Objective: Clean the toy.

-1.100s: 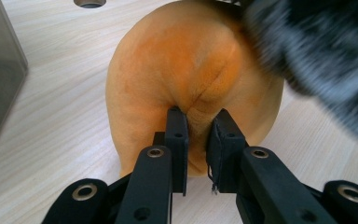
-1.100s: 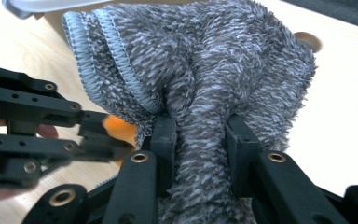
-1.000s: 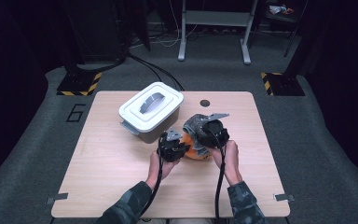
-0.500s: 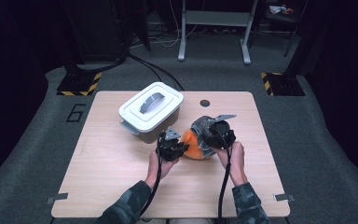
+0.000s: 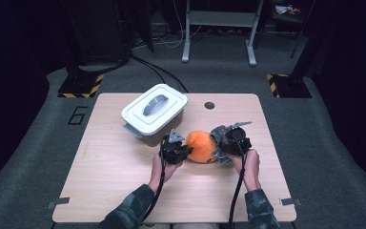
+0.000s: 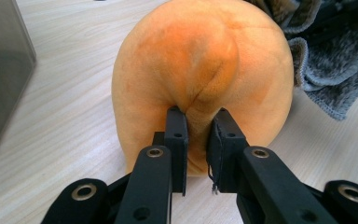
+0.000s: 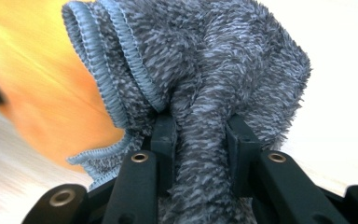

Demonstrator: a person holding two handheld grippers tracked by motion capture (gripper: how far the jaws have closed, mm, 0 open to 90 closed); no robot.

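The left gripper [image 6: 196,135] is pinching a fold of the orange plush [image 6: 200,70] just ahead of its jaws, steadying it. The right gripper [image 7: 200,140] is clamping a grey cloth [image 7: 205,60] beside the plush, seemingly wiping it; next, I judge, the cloth needs pressing against the orange side.

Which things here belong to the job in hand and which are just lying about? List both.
In the job:
- orange plush toy, pinched by the left gripper
- grey microfibre cloth, clamped in the right gripper

Lying about:
- white lidded box
- wooden table
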